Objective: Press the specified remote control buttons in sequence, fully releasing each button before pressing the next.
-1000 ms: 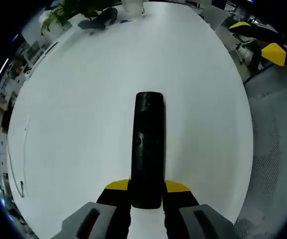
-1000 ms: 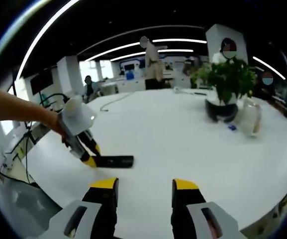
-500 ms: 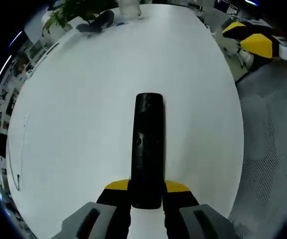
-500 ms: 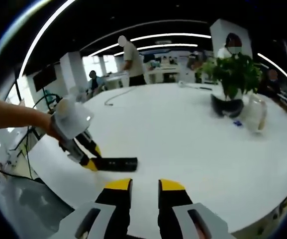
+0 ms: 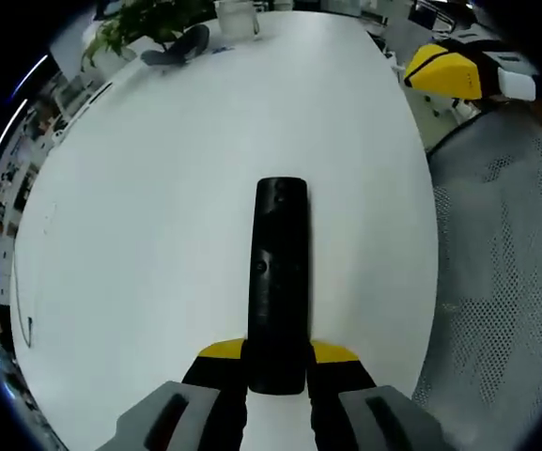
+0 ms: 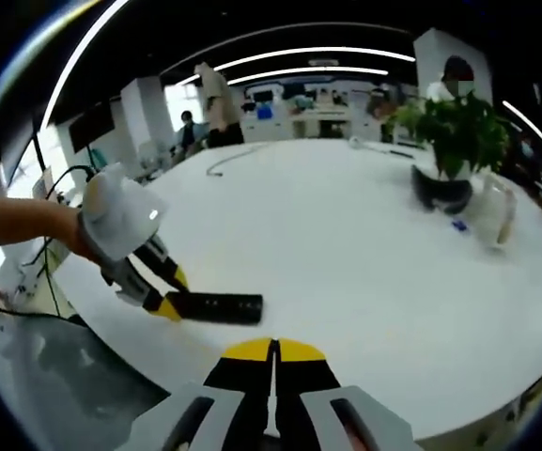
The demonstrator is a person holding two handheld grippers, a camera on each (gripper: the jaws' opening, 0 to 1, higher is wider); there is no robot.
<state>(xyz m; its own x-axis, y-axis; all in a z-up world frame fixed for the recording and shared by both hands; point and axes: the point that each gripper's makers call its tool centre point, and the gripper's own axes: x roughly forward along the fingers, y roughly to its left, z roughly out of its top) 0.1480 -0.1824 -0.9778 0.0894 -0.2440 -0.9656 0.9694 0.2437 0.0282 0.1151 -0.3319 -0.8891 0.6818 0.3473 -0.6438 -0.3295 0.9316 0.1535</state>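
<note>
Looking along your left gripper [image 5: 276, 365], a potted plant [image 5: 134, 21] and a pale container [image 5: 236, 16] stood at the far end of the white table [image 5: 139, 235], well apart from your hands. Nothing lay between them and the remote. The table was a broad, bare white oval, with a grey floor [image 5: 505, 282] off its right edge and office clutter blurred beyond the left edge. Your other gripper's yellow tip showed at the upper right, off the table. Your left gripper's yellow-tipped jaws were clamped on the near end of the black remote control [image 5: 280, 272], which pointed straight away from you over the tabletop.

In the right gripper view, the leafy plant [image 6: 451, 132] in its dark pot stood at the far right of the table [image 6: 346, 244], a clear jug [image 6: 496, 211] just beside it. People stood at the desks behind, under long curved ceiling lights. Your hand [image 6: 69, 235] held the left gripper [image 6: 162, 303] at the table's near left edge, gripping the remote control [image 6: 216, 306] level above the surface. Your right gripper [image 6: 272, 349] had its jaws pressed together, clenched on nothing, near the remote but apart from it.
</note>
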